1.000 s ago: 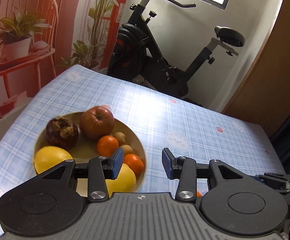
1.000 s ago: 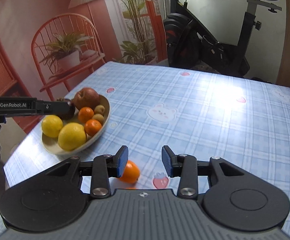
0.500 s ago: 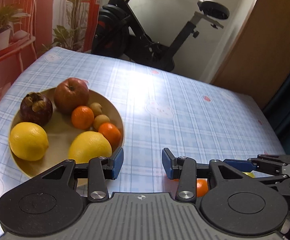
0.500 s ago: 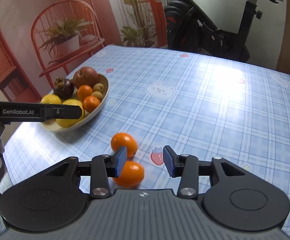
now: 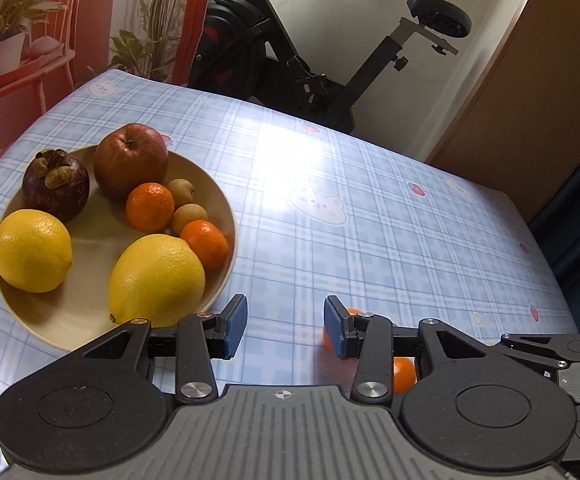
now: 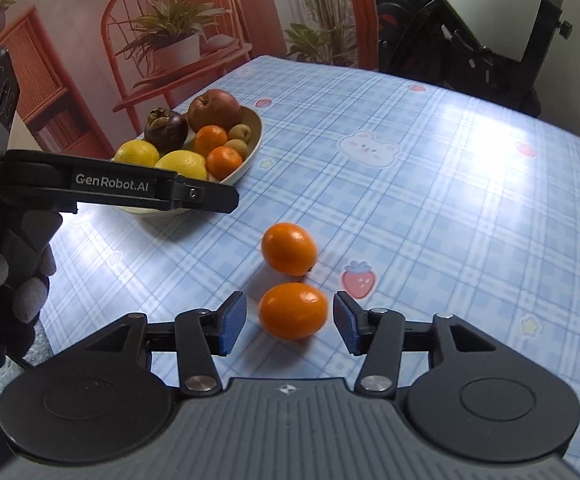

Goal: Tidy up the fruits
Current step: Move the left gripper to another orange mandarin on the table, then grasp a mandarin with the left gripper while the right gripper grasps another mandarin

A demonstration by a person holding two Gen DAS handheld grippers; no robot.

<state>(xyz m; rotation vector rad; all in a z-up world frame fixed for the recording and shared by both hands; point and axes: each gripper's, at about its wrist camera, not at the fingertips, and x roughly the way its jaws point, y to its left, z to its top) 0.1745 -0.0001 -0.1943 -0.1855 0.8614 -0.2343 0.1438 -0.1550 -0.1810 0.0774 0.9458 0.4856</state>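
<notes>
Orange kumquat [image 6: 293,311] is sitting between the right gripper [image 6: 288,323]'s just-widening fingers, untouched; centre, then squeeze gently; left gripper [image 5: 286,327] is hanging open, empty

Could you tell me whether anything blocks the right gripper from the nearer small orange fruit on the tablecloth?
Nothing visible does: the right gripper is open with the nearer small orange fruit between its jaws, pads not touching.

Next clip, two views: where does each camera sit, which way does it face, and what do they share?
Left wrist: sits on the left gripper, looks down along its open fingers at the bowl of fruit; no hand shows.
Right wrist: sits on the right gripper, whose jaws have just been opening, astride the nearer orange; a gloved hand shows at left.
Shared: bowl, plaid tablecloth, exercise bike.
</notes>
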